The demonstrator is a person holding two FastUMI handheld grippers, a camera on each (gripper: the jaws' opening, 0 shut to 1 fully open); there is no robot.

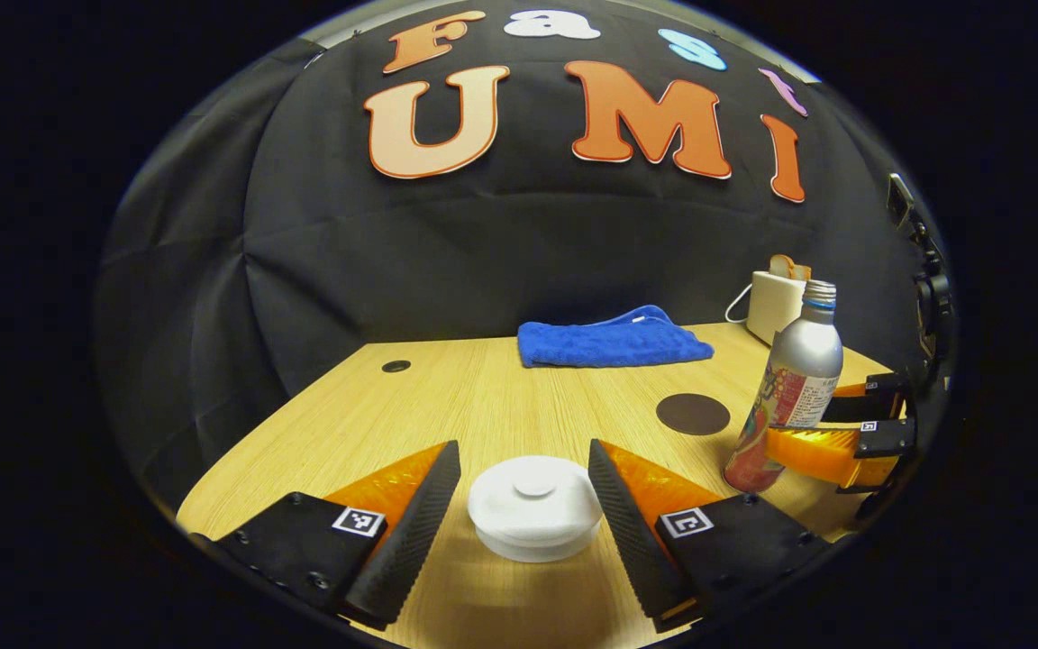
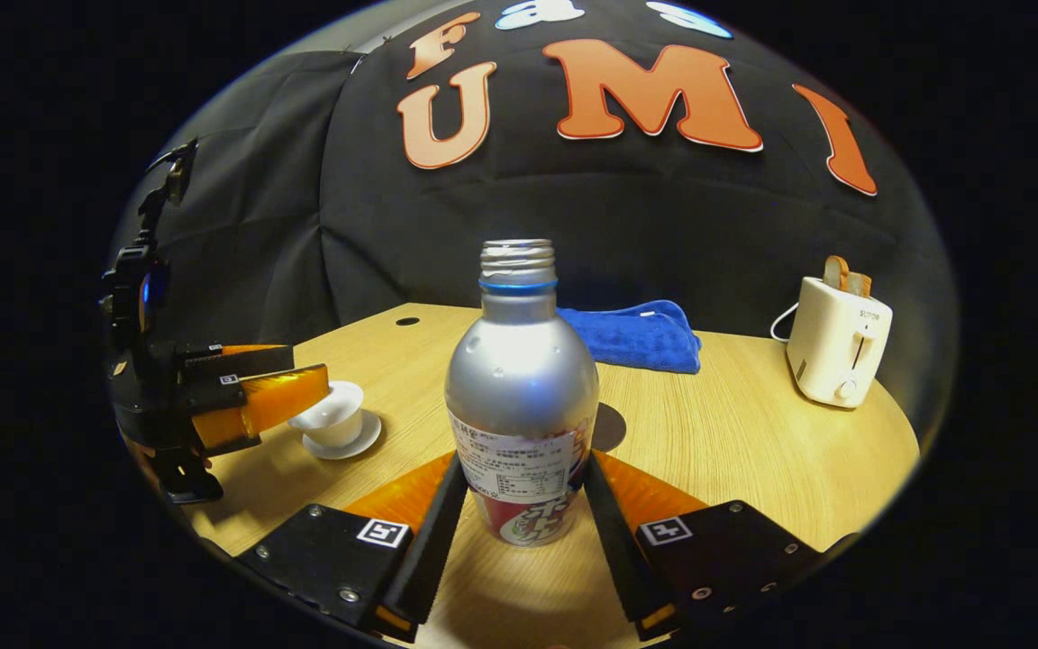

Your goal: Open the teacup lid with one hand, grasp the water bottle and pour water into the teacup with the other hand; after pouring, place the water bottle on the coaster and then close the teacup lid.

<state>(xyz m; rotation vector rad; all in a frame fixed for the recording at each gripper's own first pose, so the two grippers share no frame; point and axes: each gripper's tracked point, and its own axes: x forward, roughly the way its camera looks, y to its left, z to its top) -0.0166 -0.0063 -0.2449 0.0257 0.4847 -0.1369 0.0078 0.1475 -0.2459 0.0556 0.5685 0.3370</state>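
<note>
Left hand-held gripper [image 1: 524,505]: my fingers stand apart on either side of the teacup lid, with a gap on each side, so I am not pressing on it. In the right gripper view this gripper [image 2: 325,388] shows at the far left, its orange finger tip reaching the cup.
Teacup lid [image 1: 534,503]: white, round, with a small knob on top, sitting on the cup and closed.
Teacup [image 2: 332,416]: white, on a white saucer [image 2: 345,442], on the left part of the tabletop.
Right hand-held gripper [image 2: 519,505]: my two fingers are clamped on the lower body of the water bottle, one on each side. In the left gripper view the same gripper [image 1: 830,442] grips the bottle at the right.
Water bottle [image 2: 521,397]: silver metal with a printed label, cap off, threaded neck open. It leans a little in the left gripper view [image 1: 789,388]; I cannot tell whether its base touches the tabletop.
Coaster [image 1: 693,414]: dark round disc, bare, just left of the bottle and beyond the teacup.
Tabletop [image 2: 735,451]: light wood.
Blue towel [image 1: 614,340]: folded, at the far edge.
Toaster [image 2: 839,347]: cream, far right, with toast in its slot.
</note>
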